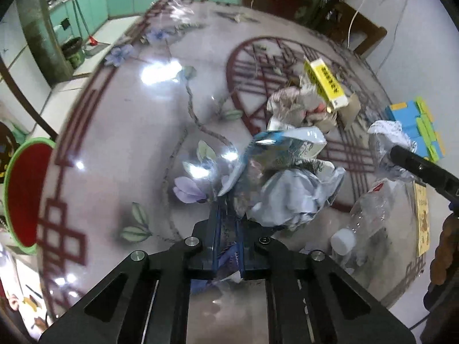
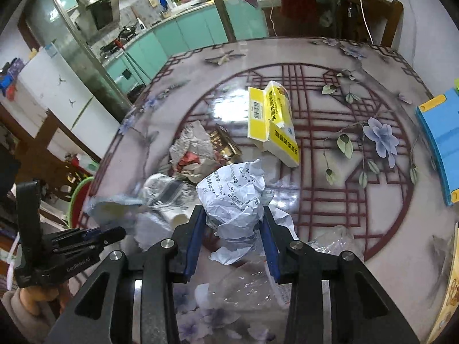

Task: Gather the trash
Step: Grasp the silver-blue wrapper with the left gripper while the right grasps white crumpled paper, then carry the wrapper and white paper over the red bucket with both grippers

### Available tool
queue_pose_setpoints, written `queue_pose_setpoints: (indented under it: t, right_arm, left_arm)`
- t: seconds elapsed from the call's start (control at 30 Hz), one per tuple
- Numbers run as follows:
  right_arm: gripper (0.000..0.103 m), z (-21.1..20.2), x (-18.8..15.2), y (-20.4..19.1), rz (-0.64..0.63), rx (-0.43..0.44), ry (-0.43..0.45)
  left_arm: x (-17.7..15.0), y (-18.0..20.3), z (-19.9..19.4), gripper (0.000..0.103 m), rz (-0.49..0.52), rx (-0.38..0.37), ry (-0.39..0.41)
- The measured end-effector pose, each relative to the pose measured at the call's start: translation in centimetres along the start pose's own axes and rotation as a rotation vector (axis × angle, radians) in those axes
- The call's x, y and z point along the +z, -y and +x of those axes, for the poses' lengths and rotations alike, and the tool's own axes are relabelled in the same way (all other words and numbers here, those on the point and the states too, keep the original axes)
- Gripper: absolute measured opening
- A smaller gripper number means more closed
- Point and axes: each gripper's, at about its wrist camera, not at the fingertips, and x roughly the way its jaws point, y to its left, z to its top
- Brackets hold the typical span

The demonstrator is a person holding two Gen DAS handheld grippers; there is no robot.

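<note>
Left gripper (image 1: 228, 243): matte black frame w/ triangular cut-outs, silver round screws at linkage pivots, one black hex bolt, blue finger pads (image 1: 215, 235).
Right gripper (image 2: 232, 240): same black build, silver pivot screws, blue pads (image 2: 194, 238) on inner faces; metal rails below.
Left unit seen from right cam: faint grey lettering on the body, illegible.

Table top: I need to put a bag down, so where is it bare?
Bare: the left part of the table, toward the red basin. Crowded: the middle, around the yellow box, crumpled paper and plastic bottle.
</note>
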Motion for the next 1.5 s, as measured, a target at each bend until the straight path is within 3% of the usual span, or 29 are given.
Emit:
queue_pose_setpoints:
  t: [0.77,1.17,1.5]
  right_arm:
    - [0.036,-3.2,1.5,-8.1,-0.121,0.087,0.084]
    - [0.036,-1.5,1.6,-12.4,-0.175,0.103,0.058]
    - [0.036,0.6,2.0,-18.2,-0.223,0.121,0.039]
  left_arm:
    - [1.5,-1.9,-5.8,0.005,-0.030,0.022,0.140]
    - [1.1,-7.2,-6.7,0.005,-0.113,0.045,0.158]
    - [0.8,-13.6,-7.8,0.005,-0.186,0.073,0.168]
